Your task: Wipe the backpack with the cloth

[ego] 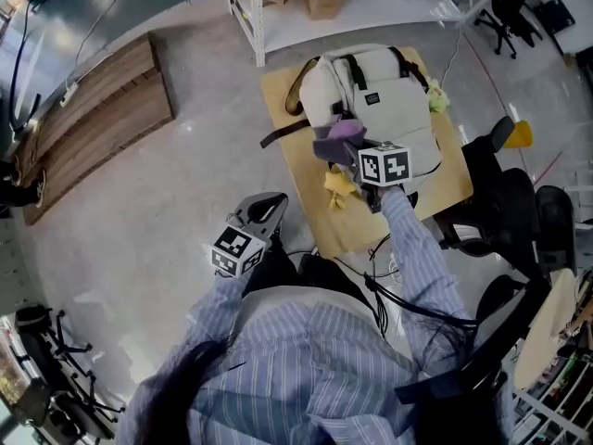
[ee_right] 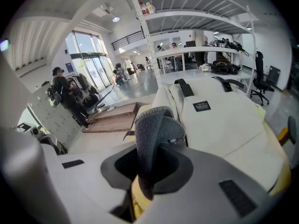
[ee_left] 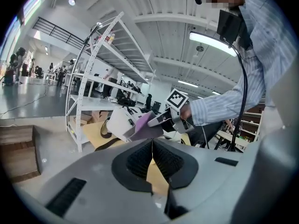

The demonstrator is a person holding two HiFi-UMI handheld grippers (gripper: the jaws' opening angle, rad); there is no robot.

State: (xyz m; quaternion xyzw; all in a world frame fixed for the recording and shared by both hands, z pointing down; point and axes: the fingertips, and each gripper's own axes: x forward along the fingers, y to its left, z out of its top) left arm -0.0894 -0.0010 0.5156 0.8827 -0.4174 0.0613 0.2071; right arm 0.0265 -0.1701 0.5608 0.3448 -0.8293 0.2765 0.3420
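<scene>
The person's right arm, in a striped sleeve [ego: 417, 248], reaches out over the counter [ego: 298, 182]. The right gripper [ego: 350, 153] is at the end of it, low over the backpack [ego: 394, 100]. Its jaws are closed tight on the cloth [ego: 335, 135]. The cloth is purple-grey and soft. It folds up out of the jaws and flops over at the top. It sits at the near left part of the backpack. A yellow bit [ego: 338, 185] hangs just under the gripper. I cannot tell if it is part of the cloth.

The left arm is bent and kept close to the body. The left gripper [ego: 269, 207] is down low, off the counter and over the floor [ego: 167, 211]. Its jaws are pressed together with nothing in them.

The backpack is cream and lies flat on the counter, with its straps at the far end. It fills most of the far and right part of the top. A bare strip of counter shows on the left and near the person. A dark strap [ego: 278, 135] sticks out past the left edge.

There is lots of open floor to the left. A white shelf rack [ego: 278, 7] stands just behind the counter. A black chair [ego: 510, 211] is just beside its right edge.
</scene>
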